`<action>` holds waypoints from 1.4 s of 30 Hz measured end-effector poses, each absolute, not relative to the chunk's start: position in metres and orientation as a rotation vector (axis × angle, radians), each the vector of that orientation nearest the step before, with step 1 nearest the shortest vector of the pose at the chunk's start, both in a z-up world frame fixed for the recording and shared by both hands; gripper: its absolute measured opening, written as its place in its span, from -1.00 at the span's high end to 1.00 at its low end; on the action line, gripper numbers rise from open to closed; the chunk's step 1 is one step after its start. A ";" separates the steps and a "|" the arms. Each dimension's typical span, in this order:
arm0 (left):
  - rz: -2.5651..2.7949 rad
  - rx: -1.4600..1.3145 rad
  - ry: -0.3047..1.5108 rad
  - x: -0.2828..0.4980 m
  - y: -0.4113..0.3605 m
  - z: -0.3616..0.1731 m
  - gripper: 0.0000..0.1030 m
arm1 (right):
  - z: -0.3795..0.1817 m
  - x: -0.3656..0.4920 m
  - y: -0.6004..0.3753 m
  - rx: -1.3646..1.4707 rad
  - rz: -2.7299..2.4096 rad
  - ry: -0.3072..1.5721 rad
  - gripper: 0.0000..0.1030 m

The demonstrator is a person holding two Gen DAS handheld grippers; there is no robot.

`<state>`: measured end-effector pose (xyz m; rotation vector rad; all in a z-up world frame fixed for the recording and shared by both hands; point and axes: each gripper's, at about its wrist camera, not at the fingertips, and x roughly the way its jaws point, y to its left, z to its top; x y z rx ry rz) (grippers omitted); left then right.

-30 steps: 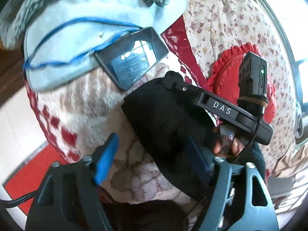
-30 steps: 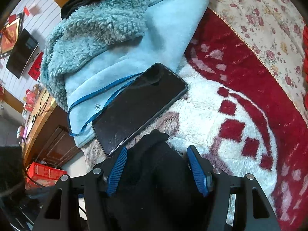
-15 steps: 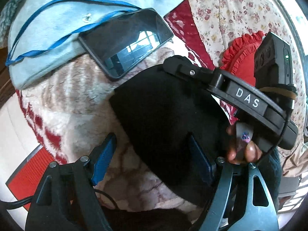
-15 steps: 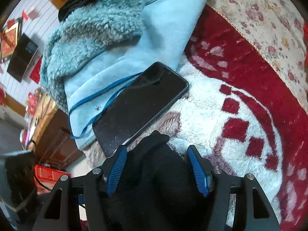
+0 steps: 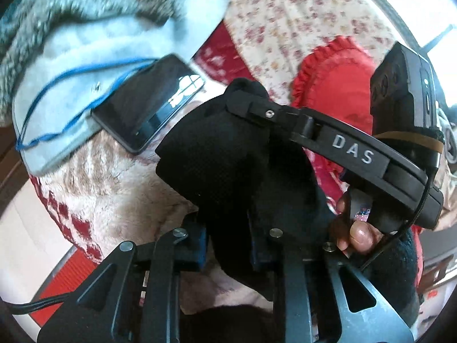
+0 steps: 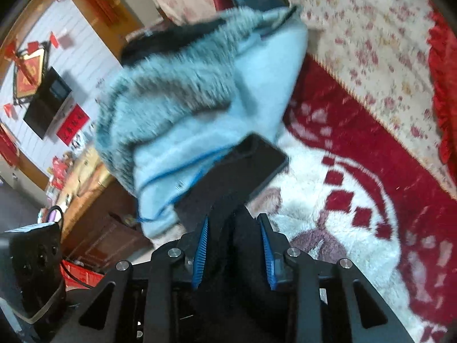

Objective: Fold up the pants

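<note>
My left gripper (image 5: 228, 245) clamps the black pants (image 5: 222, 154), bunched and lifted above the plush blanket (image 5: 120, 188) beside the phone (image 5: 148, 103); my right gripper (image 6: 234, 251) pinches them too. Mid-fold, I judge: next, carry the 2 held ends together and lay them flat.

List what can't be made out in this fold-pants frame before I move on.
- Black pants: left wrist view, full shape and fold state hidden by both grippers and the bottom edge.
- Left gripper pads: buried in the black fabric.
- Phone: right wrist view, smeared by motion blur; near end covered by the pants.
- Light blue fleece jacket: right wrist view, blurred, type uncertain.
- Right gripper: grip depth hidden by fabric.
</note>
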<state>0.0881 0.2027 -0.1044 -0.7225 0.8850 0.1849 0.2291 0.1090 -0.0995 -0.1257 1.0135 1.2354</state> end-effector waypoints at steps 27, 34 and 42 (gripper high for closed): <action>-0.100 -0.295 0.880 0.100 0.001 -0.030 0.63 | -0.020 0.208 -0.159 0.260 1.017 0.789 0.43; -0.166 -0.182 1.000 0.113 -0.056 -0.076 0.63 | -0.058 0.204 -0.229 0.342 0.895 0.847 0.52; -0.252 -0.112 1.081 0.107 -0.088 -0.091 0.63 | -0.105 0.202 -0.278 0.386 0.686 0.955 0.52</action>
